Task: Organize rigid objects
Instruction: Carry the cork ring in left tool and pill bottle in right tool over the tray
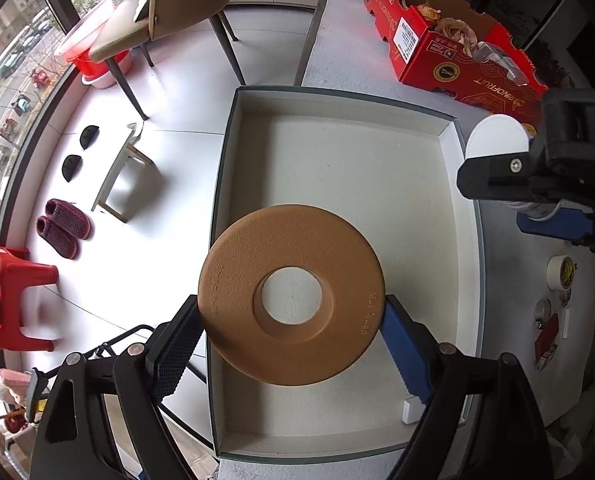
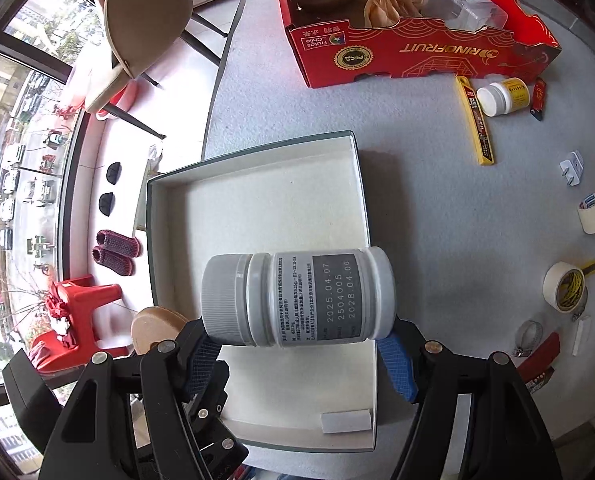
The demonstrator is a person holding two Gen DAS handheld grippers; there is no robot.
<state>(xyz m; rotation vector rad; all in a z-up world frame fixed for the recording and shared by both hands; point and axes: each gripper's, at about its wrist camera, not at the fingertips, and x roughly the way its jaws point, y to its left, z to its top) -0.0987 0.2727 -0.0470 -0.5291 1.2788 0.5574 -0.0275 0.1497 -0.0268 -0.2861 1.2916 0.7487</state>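
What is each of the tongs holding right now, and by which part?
The left tongs clamp the tan ring across its outer rim. The right tongs clamp the white bottle endwise, cap to base.

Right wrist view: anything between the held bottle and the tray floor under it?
Nothing. Below the bottle in the right gripper, the tray floor is bare; only a white block lies in the tray's near corner.

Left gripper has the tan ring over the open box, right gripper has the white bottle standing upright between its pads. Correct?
Not quite. The white bottle lies on its side across the right gripper, cap toward the left pad, as the right wrist view shows. The rest holds: the left gripper holds the tan ring over the open box.
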